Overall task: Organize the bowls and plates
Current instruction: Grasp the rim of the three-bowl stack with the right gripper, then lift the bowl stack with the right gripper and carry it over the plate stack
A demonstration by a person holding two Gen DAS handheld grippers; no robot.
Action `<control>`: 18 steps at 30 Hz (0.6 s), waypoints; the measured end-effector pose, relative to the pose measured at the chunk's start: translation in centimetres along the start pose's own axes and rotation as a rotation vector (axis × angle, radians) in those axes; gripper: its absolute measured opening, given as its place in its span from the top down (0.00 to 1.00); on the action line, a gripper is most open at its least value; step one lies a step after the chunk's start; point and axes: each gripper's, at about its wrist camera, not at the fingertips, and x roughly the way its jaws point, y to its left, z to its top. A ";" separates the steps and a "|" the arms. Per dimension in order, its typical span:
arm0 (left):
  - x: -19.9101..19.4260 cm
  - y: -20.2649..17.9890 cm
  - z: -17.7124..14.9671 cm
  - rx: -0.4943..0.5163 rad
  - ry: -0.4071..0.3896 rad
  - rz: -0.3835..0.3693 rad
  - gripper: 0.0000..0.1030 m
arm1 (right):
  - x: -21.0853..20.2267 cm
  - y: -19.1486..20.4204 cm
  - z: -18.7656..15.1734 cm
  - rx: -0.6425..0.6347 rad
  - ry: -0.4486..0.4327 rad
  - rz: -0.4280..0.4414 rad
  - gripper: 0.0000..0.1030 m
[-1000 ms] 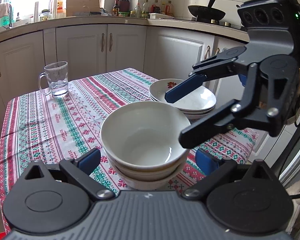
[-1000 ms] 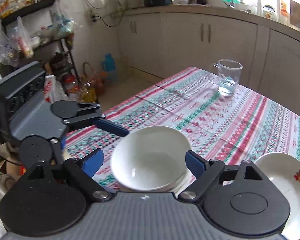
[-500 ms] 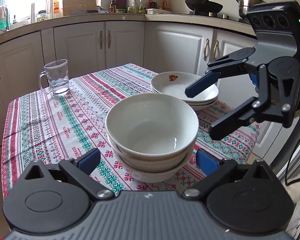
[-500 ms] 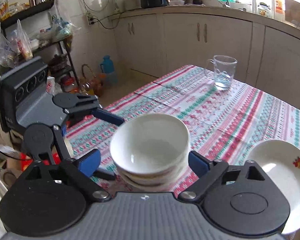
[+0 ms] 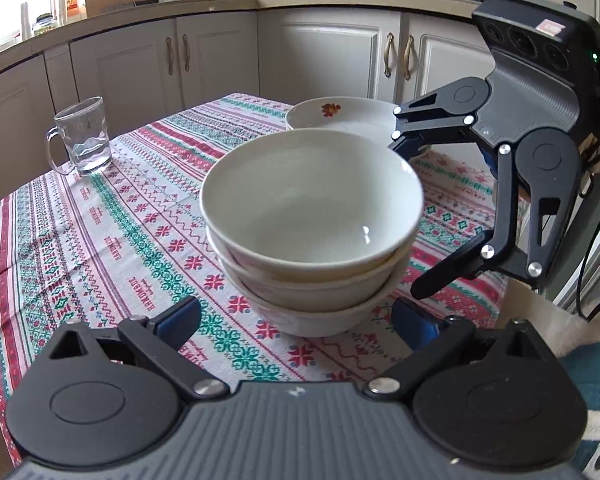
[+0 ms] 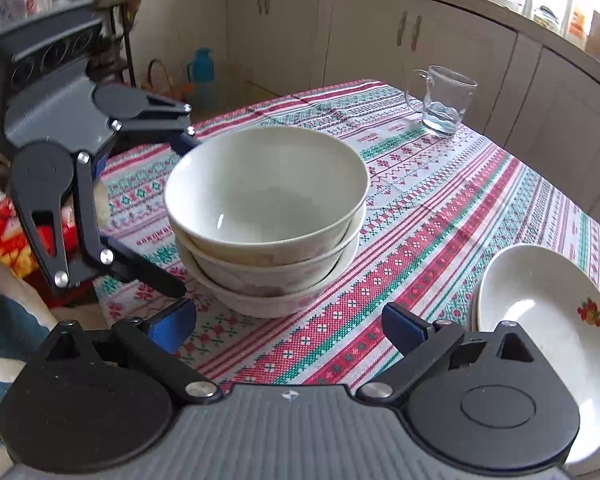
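Left wrist view, from left to right: a glass mug (image 5: 82, 136) with a little water stands on the patterned tablecloth (image 5: 100, 232) near the far left corner of the table. In the middle sits a stack of three white bowls (image 5: 312, 232), nested upright. Behind it, farther back, is a stack of white plates (image 5: 340, 114) with a red flower print. The left gripper (image 5: 296, 320) has its jaws spread wide on either side of the lowest bowl, its blue pads apart from it. At the right the right gripper (image 5: 410, 216) reaches toward the bowls; its jaws are opening, one finger above the rim and one low beside the stack, neither pressing on it.

In the right wrist view the left gripper (image 6: 184, 216) shows at the left, the bowls (image 6: 268, 216) in the middle, the mug (image 6: 444, 100) behind, and the plates (image 6: 540, 308) at the right edge of the table. The right gripper (image 6: 290, 322) frames the base of the stack without touching it.
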 end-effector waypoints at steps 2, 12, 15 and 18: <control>0.3 0.4 0.0 0.017 0.012 -0.010 0.02 | 0.6 0.1 0.0 -0.023 0.006 -0.005 0.02; 1.2 1.9 0.3 0.128 0.042 -0.105 0.02 | 2.2 0.0 1.0 -0.118 0.012 0.038 0.02; 1.6 2.1 0.6 0.155 0.050 -0.126 0.02 | 2.4 0.0 1.2 -0.139 0.022 0.045 0.02; 1.7 2.1 0.8 0.187 0.051 -0.147 0.03 | 2.5 0.0 1.5 -0.160 0.029 0.050 0.02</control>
